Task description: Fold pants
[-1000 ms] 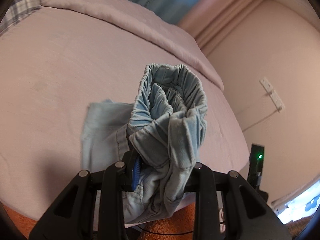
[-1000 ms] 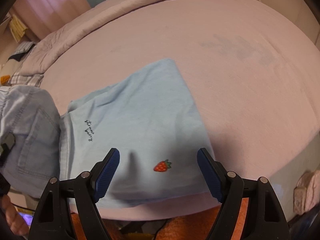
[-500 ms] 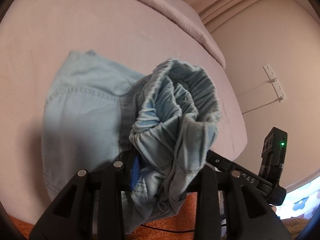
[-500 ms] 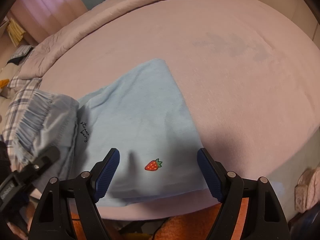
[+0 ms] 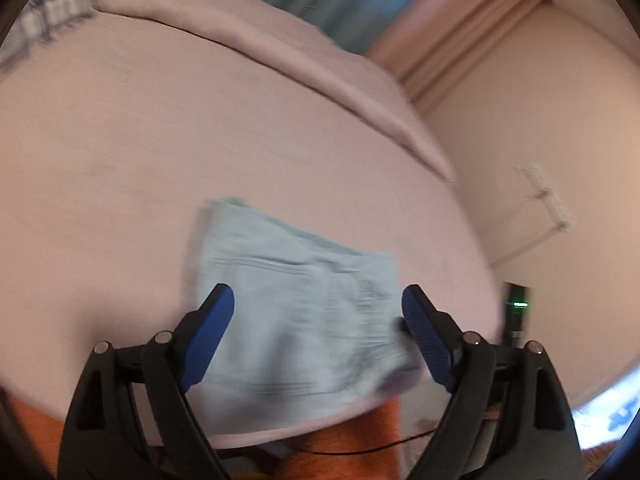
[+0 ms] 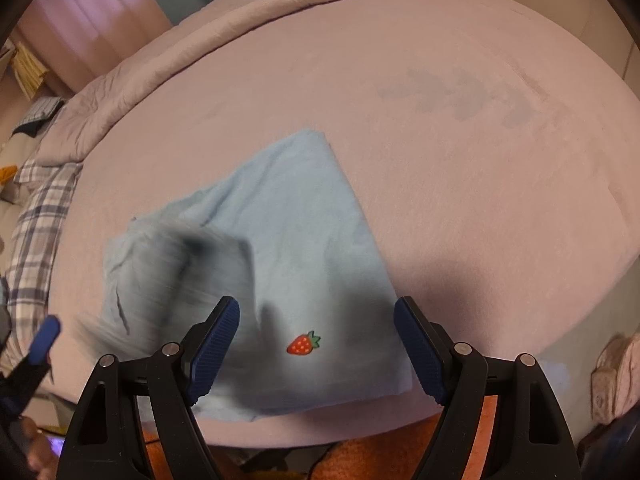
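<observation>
The left claw (image 5: 318, 320) is spread wide, its blue pads (image 5: 212, 328) apart and nothing between them. Just beyond it the pants (image 5: 296, 312) lie on the bed (image 5: 120, 140), near its front edge, pale blue and blurred in this view, with stitched seams running across the cloth. An orange rug (image 5: 360, 428) shows below the bed edge between the claw's arms.

The right claw (image 6: 316, 344) is likewise released, its pads wide apart and gripping nothing. Under it the pants (image 6: 304, 240) lie as a flat folded layer with a small red strawberry patch (image 6: 303, 345) near the front edge, between the two pads. On the left part of the pants a second, thicker bundle of the same cloth (image 6: 176, 272) rests on top, smeared by motion blur, so its exact shape cannot be told. At the far left edge of this view, one blue pad of the left claw (image 6: 46, 338) shows beside that bundle, apart from it.

Farther off, the bed's pink sheet (image 6: 480, 200) stretches bare, with a faint grey mark (image 6: 460, 96) toward the back. A rolled pink quilt (image 6: 280, 12) runs along the far edge, and a plaid cloth (image 6: 36, 216) lies at the left. In the left view, curtains (image 5: 352, 4) and a wall with a socket strip (image 5: 546, 200) stand behind the bed.
</observation>
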The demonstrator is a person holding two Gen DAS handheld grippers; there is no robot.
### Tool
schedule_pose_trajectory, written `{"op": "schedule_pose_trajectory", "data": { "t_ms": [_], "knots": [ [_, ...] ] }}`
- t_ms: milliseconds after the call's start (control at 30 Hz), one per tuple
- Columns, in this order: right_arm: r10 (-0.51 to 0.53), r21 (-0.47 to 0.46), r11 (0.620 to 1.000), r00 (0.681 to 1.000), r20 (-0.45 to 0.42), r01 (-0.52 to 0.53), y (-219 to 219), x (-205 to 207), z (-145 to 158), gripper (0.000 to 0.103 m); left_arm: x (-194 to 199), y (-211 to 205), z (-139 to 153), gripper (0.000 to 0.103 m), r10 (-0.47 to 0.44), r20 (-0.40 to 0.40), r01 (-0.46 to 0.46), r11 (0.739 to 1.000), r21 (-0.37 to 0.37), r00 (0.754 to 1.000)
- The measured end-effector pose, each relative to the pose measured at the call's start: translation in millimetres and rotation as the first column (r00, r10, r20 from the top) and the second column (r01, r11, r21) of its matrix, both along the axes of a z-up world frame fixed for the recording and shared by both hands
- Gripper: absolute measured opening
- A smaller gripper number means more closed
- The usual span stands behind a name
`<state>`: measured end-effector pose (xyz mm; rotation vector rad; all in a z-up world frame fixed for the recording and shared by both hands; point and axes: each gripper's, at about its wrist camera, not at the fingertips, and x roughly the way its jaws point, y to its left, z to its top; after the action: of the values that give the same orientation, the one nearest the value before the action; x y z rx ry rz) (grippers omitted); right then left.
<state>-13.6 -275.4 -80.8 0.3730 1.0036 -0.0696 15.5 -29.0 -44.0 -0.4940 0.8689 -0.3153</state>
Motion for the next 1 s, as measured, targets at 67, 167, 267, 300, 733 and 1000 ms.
{"op": "schedule_pose_trajectory", "data": {
  "t_ms": [67,167,267,300,733,1000],
  "knots": [
    [0.002,0.014,1.000,1.000,0.012,-0.002,-1.0,0.7,3.4,0.079,-5.4,16.5,-2.5,0.086,0.057,-0.009,-0.056,0.996,0.075,0.998],
    [0.016,0.028,0.999,0.999,0.038,-0.017,0.2,0.3,12.1,0.083,-13.6,45.2,-13.3,0.086,0.155,-0.046,-0.147,0.978,0.151,0.987],
    [0.039,0.016,0.999,0.997,0.073,-0.040,6.6,-0.4,23.8,0.100,-14.9,59.6,-23.0,0.086,0.206,-0.085,-0.194,0.972,0.135,0.975],
    [0.040,0.013,0.999,0.996,0.082,-0.041,9.9,-0.2,27.4,0.101,-15.9,63.9,-25.5,0.086,0.225,-0.098,-0.212,0.969,0.124,0.970],
    [0.236,0.012,0.972,0.971,-0.034,-0.236,81.5,43.3,-19.3,0.102,-34.5,85.7,-33.4,0.086,0.276,-0.139,-0.258,0.957,0.134,0.951],
    [0.238,-0.055,0.970,0.971,0.024,-0.237,86.8,47.8,-11.2,0.061,-31.7,81.3,-36.3,0.086,0.263,-0.144,-0.246,0.961,0.124,0.954]
  ]
}}
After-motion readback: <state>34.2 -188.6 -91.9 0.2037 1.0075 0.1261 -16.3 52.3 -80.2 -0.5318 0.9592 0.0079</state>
